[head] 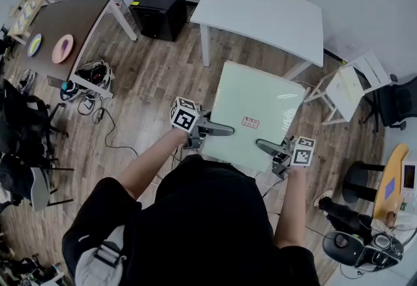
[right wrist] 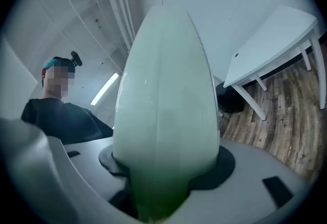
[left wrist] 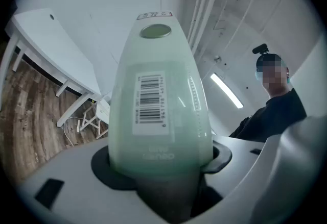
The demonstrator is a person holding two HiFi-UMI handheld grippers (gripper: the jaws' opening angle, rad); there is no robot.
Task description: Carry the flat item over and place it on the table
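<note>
A flat pale green board (head: 257,109) with a small red-and-white label hangs level above the wooden floor, just short of the white table (head: 260,11). My left gripper (head: 227,128) is shut on its near left edge. My right gripper (head: 262,145) is shut on its near right edge. In the left gripper view the board (left wrist: 158,90) runs edge-on out of the jaws and shows a barcode sticker. The right gripper view shows the board (right wrist: 166,105) the same way, plain green, filling the space between the jaws.
A black box (head: 158,11) stands left of the white table. A brown table (head: 71,17) with two plates is at the far left, with cables and dark chairs (head: 26,141) below it. A white folding rack (head: 348,89) and office chairs stand on the right.
</note>
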